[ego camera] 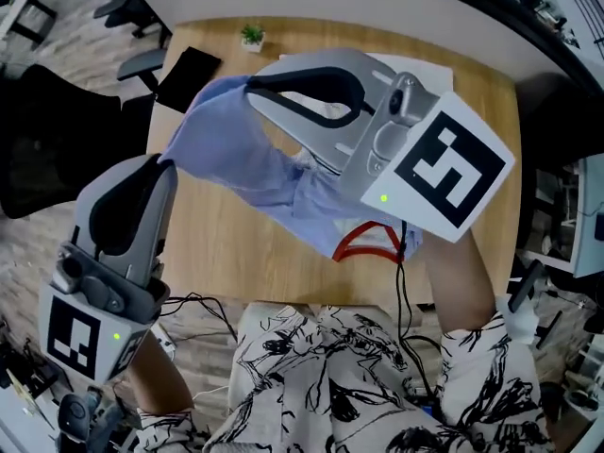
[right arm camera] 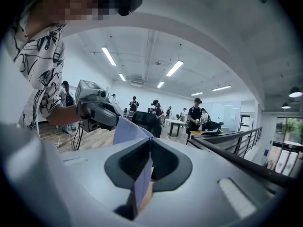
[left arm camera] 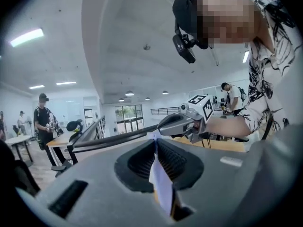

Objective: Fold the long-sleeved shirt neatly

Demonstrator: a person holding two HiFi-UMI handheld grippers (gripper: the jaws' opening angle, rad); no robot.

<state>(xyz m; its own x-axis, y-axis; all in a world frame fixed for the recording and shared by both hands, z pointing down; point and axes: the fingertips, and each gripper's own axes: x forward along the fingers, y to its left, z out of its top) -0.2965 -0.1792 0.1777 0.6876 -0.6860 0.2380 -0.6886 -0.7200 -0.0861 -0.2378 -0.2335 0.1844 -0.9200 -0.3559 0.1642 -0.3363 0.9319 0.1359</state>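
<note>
Left tool [ego camera: 168,163] and right tool [ego camera: 253,85] each pinch the shirt [ego camera: 236,163] edge, held high over bench [ego camera: 217,253], presumably so it hangs smooth.

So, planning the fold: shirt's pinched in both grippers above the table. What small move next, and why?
Probably draw the left gripper and right gripper apart: both are shut on the shirt, which sags bunched between them over the table; tension should flatten it.
</note>
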